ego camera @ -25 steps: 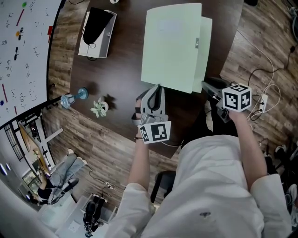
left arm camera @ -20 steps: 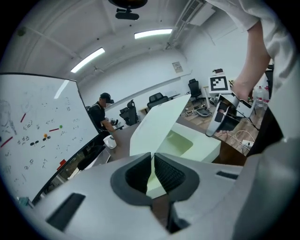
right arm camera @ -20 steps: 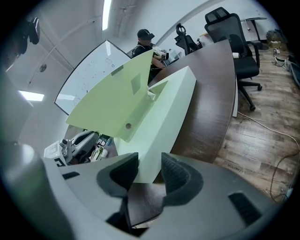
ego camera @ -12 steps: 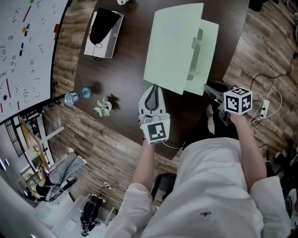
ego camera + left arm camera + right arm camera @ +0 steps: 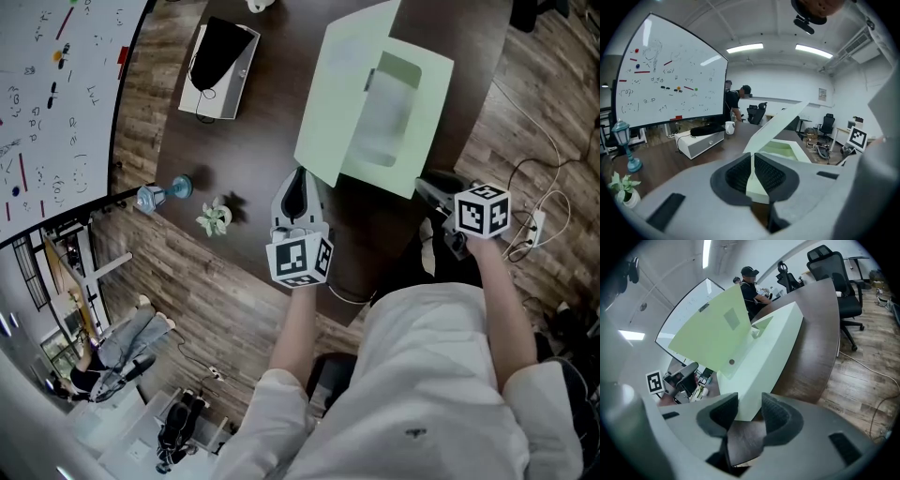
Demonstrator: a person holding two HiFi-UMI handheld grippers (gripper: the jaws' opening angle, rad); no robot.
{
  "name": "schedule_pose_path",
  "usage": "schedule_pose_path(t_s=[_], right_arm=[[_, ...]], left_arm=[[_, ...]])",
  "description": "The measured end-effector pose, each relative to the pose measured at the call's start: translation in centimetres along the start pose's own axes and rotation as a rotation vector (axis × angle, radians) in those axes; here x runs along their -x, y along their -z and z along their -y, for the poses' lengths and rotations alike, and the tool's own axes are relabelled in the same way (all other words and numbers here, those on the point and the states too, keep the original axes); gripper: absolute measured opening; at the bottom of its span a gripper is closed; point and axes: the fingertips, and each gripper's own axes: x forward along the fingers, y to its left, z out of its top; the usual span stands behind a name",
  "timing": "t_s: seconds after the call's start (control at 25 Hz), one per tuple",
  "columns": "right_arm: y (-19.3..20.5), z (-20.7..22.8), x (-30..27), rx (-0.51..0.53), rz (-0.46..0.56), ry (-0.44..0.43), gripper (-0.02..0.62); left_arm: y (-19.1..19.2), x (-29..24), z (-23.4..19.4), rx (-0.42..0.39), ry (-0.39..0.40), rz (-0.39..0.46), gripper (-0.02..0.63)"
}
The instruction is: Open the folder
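A pale green folder (image 5: pixel 398 141) lies on the dark wooden table (image 5: pixel 244 159). Its cover (image 5: pixel 347 94) stands raised at a slant, showing the inside. My left gripper (image 5: pixel 300 192) is shut on the cover's near corner; in the left gripper view the thin cover edge (image 5: pixel 751 176) sits pinched between the pads and the cover (image 5: pixel 780 124) climbs away from them. My right gripper (image 5: pixel 429 185) rests at the folder's near right corner with its jaws open. In the right gripper view the folder's lower half (image 5: pixel 761 366) ends just beyond the fingertips, with bare table between them.
A white box (image 5: pixel 217 67) with a black item on top stands at the table's far left. A blue lamp figurine (image 5: pixel 159 195) and a small potted plant (image 5: pixel 214 218) sit near the left edge. A whiteboard (image 5: pixel 56 94) stands left; cables (image 5: pixel 539 216) lie on the floor right.
The left gripper has rolled and risen with the cover's corner, swinging the cover from nearly flat to steeply raised, so the inside now shows. The right gripper has kept still.
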Motion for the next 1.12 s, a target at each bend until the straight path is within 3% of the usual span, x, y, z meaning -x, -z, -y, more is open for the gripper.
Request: schedule_pose_path(t_s=[0.48,0.84,1.12], right_arm=[[-0.1,0.1,-0.1,0.001,-0.015,0.007,0.166],[0.0,0.3,0.0,0.004,-0.023,0.016,0.166],[0.1,0.4,0.0,0.009,-0.031,0.025,0.166]], left_arm=[[-1.0,-1.0,-5.1,0.152,-0.126,0.016,0.025],[-1.1,-2.8,-8.2,0.148,-0.208,-0.005,0.025],[-0.4,-4.2,-11.3,0.23,-0.261,-0.011,0.026]])
